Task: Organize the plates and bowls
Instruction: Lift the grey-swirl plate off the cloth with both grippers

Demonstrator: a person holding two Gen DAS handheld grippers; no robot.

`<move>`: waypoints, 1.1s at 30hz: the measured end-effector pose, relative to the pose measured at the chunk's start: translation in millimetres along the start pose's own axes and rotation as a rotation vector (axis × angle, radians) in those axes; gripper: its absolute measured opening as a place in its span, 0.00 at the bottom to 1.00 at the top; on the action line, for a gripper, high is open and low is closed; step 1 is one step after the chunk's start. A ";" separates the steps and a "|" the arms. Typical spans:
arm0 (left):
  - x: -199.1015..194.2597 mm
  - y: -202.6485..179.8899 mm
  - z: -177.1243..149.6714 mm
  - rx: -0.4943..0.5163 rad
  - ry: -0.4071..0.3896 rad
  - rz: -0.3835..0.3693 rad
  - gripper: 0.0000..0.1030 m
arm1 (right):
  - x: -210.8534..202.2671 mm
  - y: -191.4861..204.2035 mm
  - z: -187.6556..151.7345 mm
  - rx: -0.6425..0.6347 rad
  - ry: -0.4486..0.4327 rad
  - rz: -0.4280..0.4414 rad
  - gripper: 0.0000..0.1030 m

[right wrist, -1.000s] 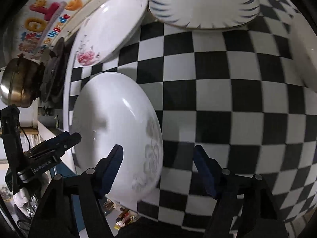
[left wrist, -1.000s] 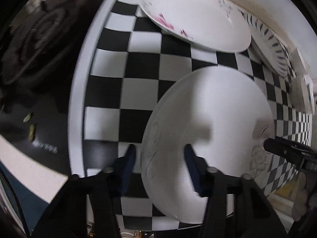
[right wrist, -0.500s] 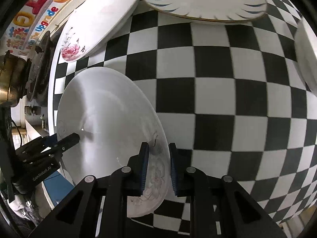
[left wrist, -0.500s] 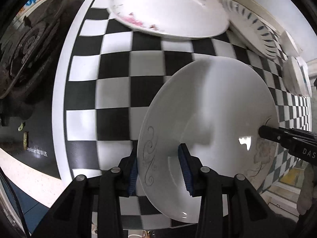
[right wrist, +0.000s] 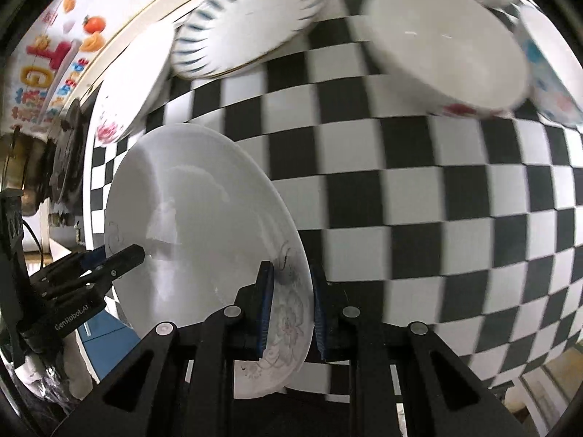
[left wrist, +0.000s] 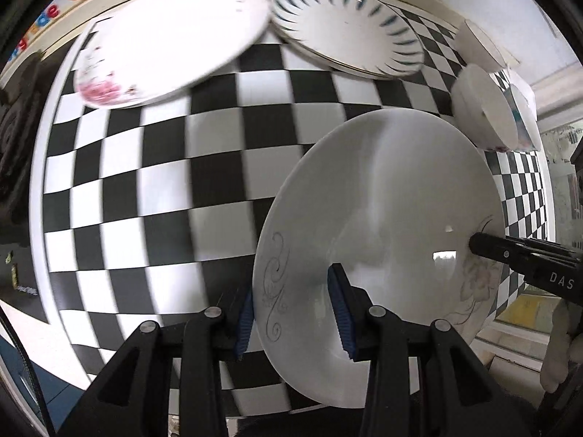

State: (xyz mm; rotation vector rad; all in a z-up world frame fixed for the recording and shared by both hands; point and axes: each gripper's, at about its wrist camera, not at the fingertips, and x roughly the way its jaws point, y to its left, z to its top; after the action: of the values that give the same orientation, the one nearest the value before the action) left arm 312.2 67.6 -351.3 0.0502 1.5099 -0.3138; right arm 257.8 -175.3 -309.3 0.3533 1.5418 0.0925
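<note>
Both grippers have the white plate [left wrist: 382, 215] — left gripper [left wrist: 295, 313] clamped on one rim, right gripper [right wrist: 289, 313] pinching the opposite rim — seemingly lifted above the checkered worktop [left wrist: 204, 167], near the stacked bowls [right wrist: 444, 47].

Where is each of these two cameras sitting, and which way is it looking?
Left wrist view: sits on the left gripper, looking down at the checkered cloth; its fingers clamp the white plate, and the right gripper shows at the far rim.
Right wrist view: sits on the right gripper, looking down likewise; the left gripper shows opposite.
Shared: the same plate, the blue-striped plate.
</note>
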 end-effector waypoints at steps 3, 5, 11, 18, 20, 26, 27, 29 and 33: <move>4.5 -5.4 6.6 0.008 0.015 0.004 0.34 | -4.3 -23.5 0.3 0.017 -0.003 -0.005 0.21; 9.4 -13.3 10.4 0.013 0.021 0.009 0.34 | -6.8 -41.4 0.5 0.030 -0.003 -0.002 0.21; 11.0 -21.8 12.0 0.009 0.027 0.022 0.34 | -5.2 -64.3 2.9 0.050 0.004 0.012 0.21; 16.4 -28.8 13.3 -0.007 0.033 0.033 0.34 | -1.6 -69.8 6.7 0.045 0.015 0.017 0.21; 14.9 -29.6 10.4 -0.010 0.036 0.034 0.34 | -1.2 -71.5 7.8 0.042 0.019 0.018 0.21; 20.8 -30.3 5.8 -0.024 0.047 0.040 0.34 | 2.7 -69.4 9.6 0.034 0.031 0.012 0.21; 21.9 -33.6 5.8 -0.028 0.050 0.041 0.34 | 2.7 -69.6 9.7 0.031 0.033 0.012 0.21; 24.1 -35.6 2.0 -0.033 0.051 0.042 0.34 | 2.8 -69.4 9.9 0.026 0.037 0.010 0.21; 24.9 -40.6 -1.5 -0.037 0.047 0.050 0.34 | 4.6 -70.0 10.0 0.021 0.047 0.011 0.21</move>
State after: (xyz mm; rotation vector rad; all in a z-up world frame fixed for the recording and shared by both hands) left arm 301.9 24.7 -369.4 0.0664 1.5582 -0.2466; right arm 256.5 -241.8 -333.5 0.3780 1.5886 0.0938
